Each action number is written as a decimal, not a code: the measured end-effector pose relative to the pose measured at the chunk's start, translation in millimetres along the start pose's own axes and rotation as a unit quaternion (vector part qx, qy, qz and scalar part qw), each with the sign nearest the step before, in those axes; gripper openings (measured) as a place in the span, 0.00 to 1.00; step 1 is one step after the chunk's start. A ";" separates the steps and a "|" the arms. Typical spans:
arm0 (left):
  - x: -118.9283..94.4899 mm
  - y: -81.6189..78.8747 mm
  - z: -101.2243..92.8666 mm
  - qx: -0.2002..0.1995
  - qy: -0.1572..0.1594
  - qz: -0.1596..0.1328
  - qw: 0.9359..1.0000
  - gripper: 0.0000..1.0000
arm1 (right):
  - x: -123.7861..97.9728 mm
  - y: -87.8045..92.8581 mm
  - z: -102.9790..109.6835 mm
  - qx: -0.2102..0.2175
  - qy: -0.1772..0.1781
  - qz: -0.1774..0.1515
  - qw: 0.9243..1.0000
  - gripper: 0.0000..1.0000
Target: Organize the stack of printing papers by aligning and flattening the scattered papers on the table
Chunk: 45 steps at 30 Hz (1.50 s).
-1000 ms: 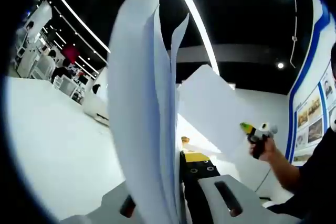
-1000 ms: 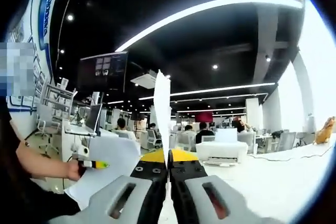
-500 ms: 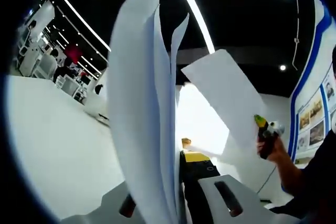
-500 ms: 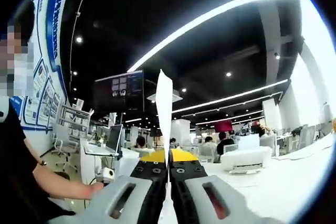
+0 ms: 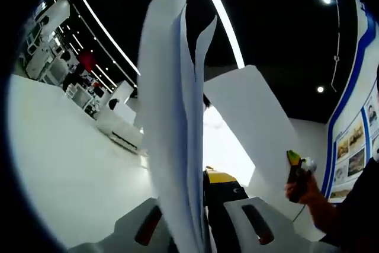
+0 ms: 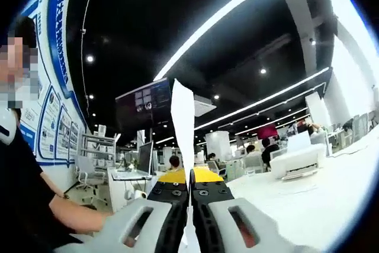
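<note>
In the left gripper view my left gripper (image 5: 204,182) is shut on several white sheets of printing paper (image 5: 174,105) that stand upright on edge, fanned apart at the top. To the right a person's hand holds my right gripper (image 5: 294,167), which carries another white sheet (image 5: 254,122) raised and tilted. In the right gripper view my right gripper (image 6: 189,177) is shut on that sheet (image 6: 183,122), seen edge-on as a thin white strip rising between the jaws. The white table (image 5: 65,164) spreads out below on the left.
A white printer (image 6: 296,161) sits on the table (image 6: 308,199) at the right of the right gripper view. The person's dark sleeve and arm (image 6: 35,199) fill the lower left. Desks, monitors and seated people stand far behind.
Both views have tilted upward. The right gripper's sheet now stands higher and more upright in the left gripper view. Both grippers keep their hold.
</note>
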State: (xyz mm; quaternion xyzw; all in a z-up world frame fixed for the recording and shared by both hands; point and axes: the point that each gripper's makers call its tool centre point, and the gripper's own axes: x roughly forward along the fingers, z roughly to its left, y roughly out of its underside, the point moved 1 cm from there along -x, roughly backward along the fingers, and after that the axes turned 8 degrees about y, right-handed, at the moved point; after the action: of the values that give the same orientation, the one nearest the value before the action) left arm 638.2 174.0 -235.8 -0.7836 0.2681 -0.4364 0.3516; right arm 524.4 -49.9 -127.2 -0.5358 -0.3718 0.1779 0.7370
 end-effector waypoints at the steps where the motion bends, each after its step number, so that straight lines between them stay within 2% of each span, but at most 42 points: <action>1: -0.2 -0.9 0.4 -0.002 0.000 -0.003 1.000 0.06 | 0.4 5.3 -0.2 0.013 -0.003 -0.001 1.000 0.00; 4: -1.0 -3.5 1.4 -0.009 0.000 -0.013 1.000 0.06 | 1.8 18.6 0.4 0.050 -0.016 -0.005 0.999 0.00; 10: -1.3 -5.9 -0.2 -0.018 0.001 -0.024 1.000 0.06 | 3.3 57.2 -4.7 0.076 -0.004 -0.002 0.997 0.00; 16: -0.4 -6.4 -2.3 -0.028 0.007 -0.030 0.999 0.06 | 10.0 74.3 -8.5 0.067 0.015 0.001 0.998 0.00; 19: -1.0 -7.8 -2.4 -0.034 0.008 -0.035 0.999 0.06 | 15.9 86.5 -10.3 0.059 0.026 0.013 0.998 0.00; 23: -1.7 -9.7 -2.5 -0.048 0.012 -0.044 0.998 0.06 | 18.8 97.7 -15.7 0.043 0.052 0.017 0.998 0.00; 28: -1.6 -10.4 -3.1 -0.056 0.014 -0.047 0.997 0.06 | 21.3 110.3 -19.5 0.046 0.079 0.020 0.996 0.00; 32: -4.0 -14.0 -1.2 -0.074 0.014 -0.061 0.995 0.06 | 23.9 120.3 -19.9 0.052 0.095 0.025 0.994 0.00; 45: -3.4 -15.7 -0.1 -0.103 0.020 -0.075 0.992 0.09 | 22.6 134.2 -33.6 0.065 0.143 0.031 0.987 0.00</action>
State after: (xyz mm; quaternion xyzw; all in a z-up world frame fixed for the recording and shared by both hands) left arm 638.2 186.0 -225.1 -0.8248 0.2585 -0.4471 0.2302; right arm 582.4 -8.4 -247.8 -0.5177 -0.2331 0.1462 0.8101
